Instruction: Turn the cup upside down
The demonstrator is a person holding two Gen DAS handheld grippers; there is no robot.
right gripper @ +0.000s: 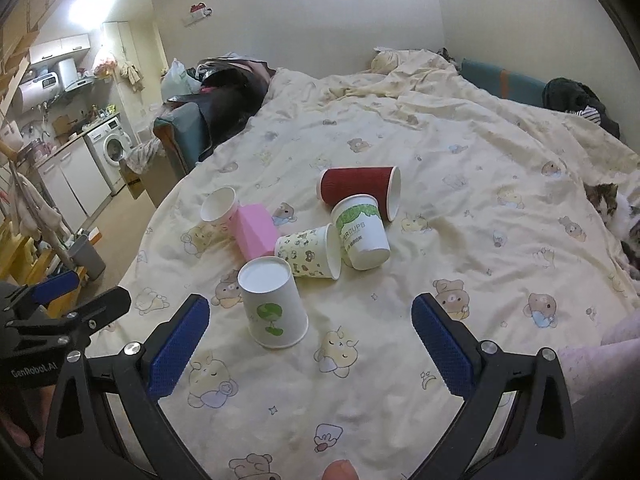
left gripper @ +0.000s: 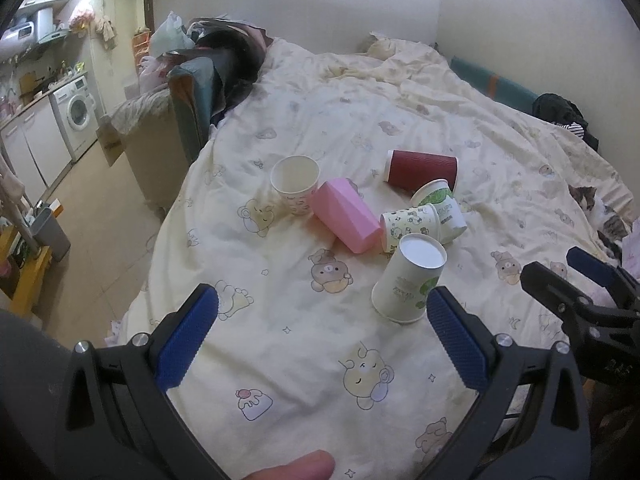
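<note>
A white paper cup with green print [left gripper: 408,280] [right gripper: 272,304] stands upside down on the bed, nearest to me. Behind it lie a bear-print cup [left gripper: 408,226] [right gripper: 310,250], a green-and-white cup [left gripper: 442,208] [right gripper: 362,232], a dark red ribbed cup [left gripper: 422,170] [right gripper: 360,192] and a pink faceted cup [left gripper: 346,214] [right gripper: 256,232], all on their sides. A small white cup [left gripper: 296,184] [right gripper: 218,208] leans with its mouth open. My left gripper [left gripper: 322,320] is open and empty, just left of the upside-down cup. My right gripper [right gripper: 310,332] is open and empty, just in front of it.
The cream bear-print duvet [left gripper: 320,380] [right gripper: 460,220] covers the bed. A cat [left gripper: 600,216] [right gripper: 616,216] lies at the right edge. The bed's left edge drops to the floor, with a grey bin [left gripper: 50,232] and a washing machine [left gripper: 78,114] beyond. Clothes are piled at the bed's far left.
</note>
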